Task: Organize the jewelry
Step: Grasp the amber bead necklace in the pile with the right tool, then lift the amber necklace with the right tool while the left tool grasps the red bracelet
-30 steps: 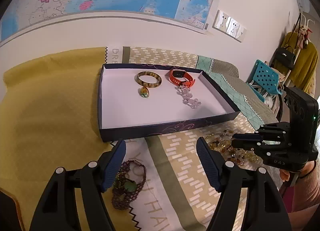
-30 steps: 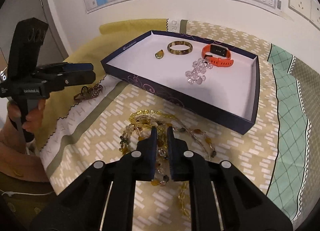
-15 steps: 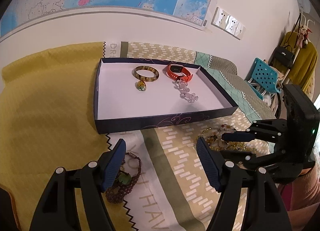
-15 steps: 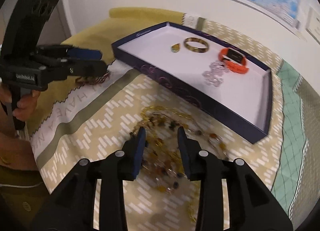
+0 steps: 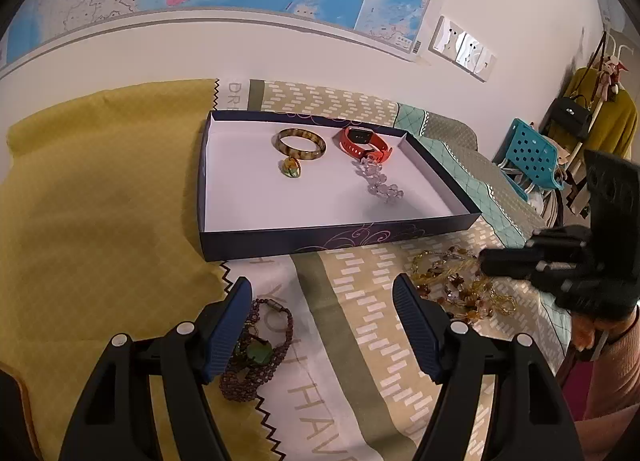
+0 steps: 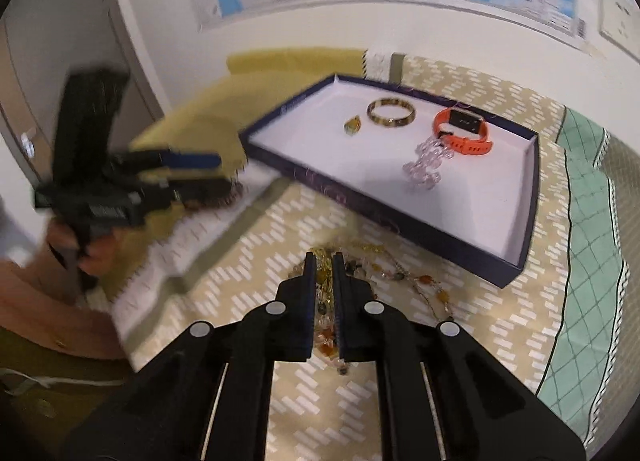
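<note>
Illumination is even, moderately bright indoor light. Shadows are soft; the tray [image 5: 340,239] wall casts a faint one on its white floor. Both fisheye views bend straight lines and darken at the corners. The left wrist view is sharp. The right wrist view shows motion blur, strongest on its left side.

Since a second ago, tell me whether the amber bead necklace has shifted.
Cannot tell: the amber bead necklace lies beside the box, the right gripper shut on some strands.
</note>
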Demonstrator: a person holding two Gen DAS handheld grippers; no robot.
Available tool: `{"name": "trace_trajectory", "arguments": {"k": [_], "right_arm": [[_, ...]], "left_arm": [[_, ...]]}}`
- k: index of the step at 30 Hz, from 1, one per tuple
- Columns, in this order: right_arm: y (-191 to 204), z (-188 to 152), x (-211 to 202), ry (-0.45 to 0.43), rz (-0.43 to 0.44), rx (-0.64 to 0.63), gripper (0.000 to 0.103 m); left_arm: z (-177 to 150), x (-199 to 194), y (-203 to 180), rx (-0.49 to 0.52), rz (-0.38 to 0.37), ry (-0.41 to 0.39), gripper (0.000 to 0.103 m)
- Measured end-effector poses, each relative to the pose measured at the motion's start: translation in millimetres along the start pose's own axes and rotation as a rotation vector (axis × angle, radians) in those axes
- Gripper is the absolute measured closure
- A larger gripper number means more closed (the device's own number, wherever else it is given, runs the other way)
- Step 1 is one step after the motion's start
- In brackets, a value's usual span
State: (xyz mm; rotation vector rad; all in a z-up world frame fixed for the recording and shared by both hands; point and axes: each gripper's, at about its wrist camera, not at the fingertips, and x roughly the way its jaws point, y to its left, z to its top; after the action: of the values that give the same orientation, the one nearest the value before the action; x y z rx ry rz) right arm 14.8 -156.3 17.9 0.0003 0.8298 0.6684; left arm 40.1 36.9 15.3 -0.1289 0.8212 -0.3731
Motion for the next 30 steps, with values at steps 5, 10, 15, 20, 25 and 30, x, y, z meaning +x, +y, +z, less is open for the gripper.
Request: {"name": "trace_trajectory", "arguments": {"k": [5,10,15,20,25,30], "right_arm": [[-14,10,-31,-0.096,0.047,0.096,0.098],[-15,19,-60,-0.176,0.054,0.117,0.098],[-13,28,-88,-0.258,0.065,0.132,0.098],[-8,42,-113,-0.341,0.063,0.128,0.098],[-3,55,-127,-0.389,0.052,0.102,0.098],[3,62,-129,-0.403,0.068,0.084,0.098]], "left_arm": [[-2,-4,-1,0.009,0.002,-0.01,0.033],[-3,-8,-1,0.015,0.004,-0.017,0.033],[-5,-12,0,0.024,0.018,-0.021,0.033],[-12,-23,2,0.066,0.026,-0.036,0.033],[-28,-26,4,0.115,0.055,-0.004,0.036],[-37,-17,15,0.112,0.094,0.051,0.044]]}}
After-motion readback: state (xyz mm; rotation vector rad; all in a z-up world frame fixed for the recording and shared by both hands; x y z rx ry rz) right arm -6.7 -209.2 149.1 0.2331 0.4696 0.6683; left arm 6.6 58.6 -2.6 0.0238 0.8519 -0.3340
